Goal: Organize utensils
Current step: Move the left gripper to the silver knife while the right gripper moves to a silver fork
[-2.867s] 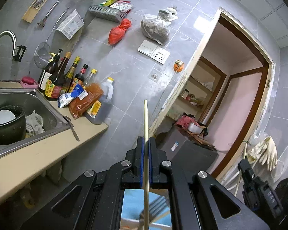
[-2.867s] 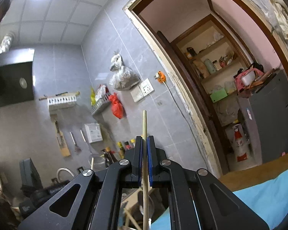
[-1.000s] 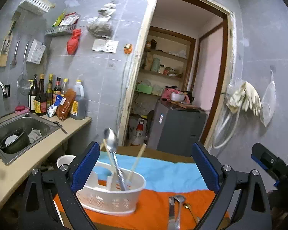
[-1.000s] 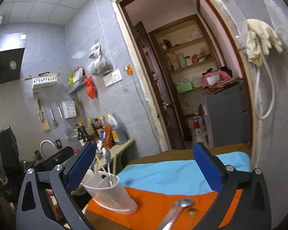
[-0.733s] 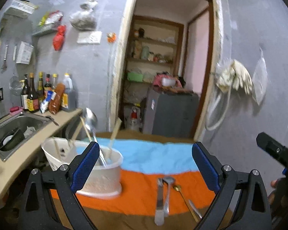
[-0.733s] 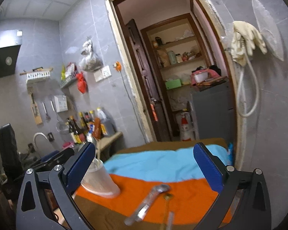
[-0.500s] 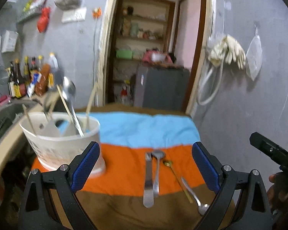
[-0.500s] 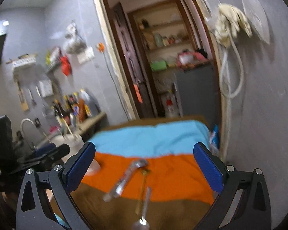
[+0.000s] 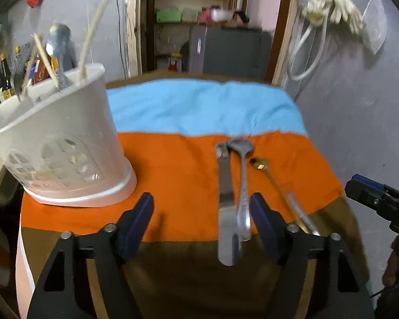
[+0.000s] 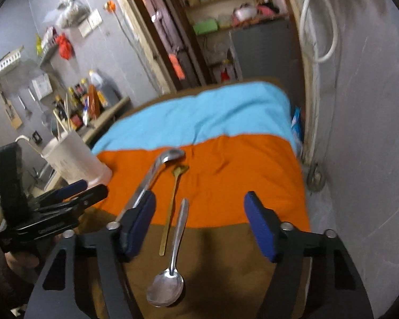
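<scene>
A white slotted utensil basket stands at the left on the striped cloth and holds chopsticks and a spoon. On the cloth lie a flat knife, a silver ladle-like spoon, a small gold spoon and a silver spoon. My left gripper hovers low over the knife and ladle-like spoon, which lie between its closing jaws near the right finger; the pads do not touch them. My right gripper is closing too, with the gold and silver spoon handles between its jaws, untouched.
The blue, orange and brown cloth covers a small table beside a grey wall on the right. A doorway with shelves lies behind. A counter with bottles sits far left. Each gripper appears at the other view's edge.
At first each gripper was shut on a chopstick. Since then both stand empty, have dropped and tilted down toward the utensils on the cloth, and their jaws have narrowed from wide open.
</scene>
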Tool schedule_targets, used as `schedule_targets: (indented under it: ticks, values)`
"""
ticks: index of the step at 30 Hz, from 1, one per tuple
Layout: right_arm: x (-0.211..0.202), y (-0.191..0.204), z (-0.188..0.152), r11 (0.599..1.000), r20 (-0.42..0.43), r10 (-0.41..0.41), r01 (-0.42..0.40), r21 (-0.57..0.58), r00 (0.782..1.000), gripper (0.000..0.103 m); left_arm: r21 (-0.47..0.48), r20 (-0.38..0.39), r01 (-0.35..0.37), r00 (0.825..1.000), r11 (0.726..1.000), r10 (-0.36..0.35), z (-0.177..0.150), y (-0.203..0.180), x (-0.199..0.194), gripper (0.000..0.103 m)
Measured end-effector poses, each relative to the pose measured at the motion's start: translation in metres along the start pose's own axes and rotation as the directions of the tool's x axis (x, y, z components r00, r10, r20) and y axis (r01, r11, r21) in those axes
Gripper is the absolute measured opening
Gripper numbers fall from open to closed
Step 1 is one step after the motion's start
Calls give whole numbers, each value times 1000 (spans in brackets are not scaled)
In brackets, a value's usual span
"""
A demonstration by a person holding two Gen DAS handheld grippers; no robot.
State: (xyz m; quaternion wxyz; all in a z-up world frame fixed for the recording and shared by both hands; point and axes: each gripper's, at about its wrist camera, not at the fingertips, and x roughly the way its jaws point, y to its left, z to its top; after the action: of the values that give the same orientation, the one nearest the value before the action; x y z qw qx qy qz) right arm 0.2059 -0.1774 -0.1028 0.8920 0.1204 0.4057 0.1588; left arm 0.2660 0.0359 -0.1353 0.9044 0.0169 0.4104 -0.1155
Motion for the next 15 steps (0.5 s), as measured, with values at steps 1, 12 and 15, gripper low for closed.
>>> schedule_targets:
  ticks: [1,12,15]
  values:
    - [6,1,-1,1000,-27,4,-4,-5,1000,53,6,-19,-1,1000,1000,2,0,1,6,61]
    - [37,8,-14,999,-215,-11,4,-37,977,27,61,-110,23,994,998,-16,3,-3,40,46]
    - [37,13,-14,998,-226,-10,-2,-55,974,27,63,-115,33,993,997,-26,8,-3,44,45]
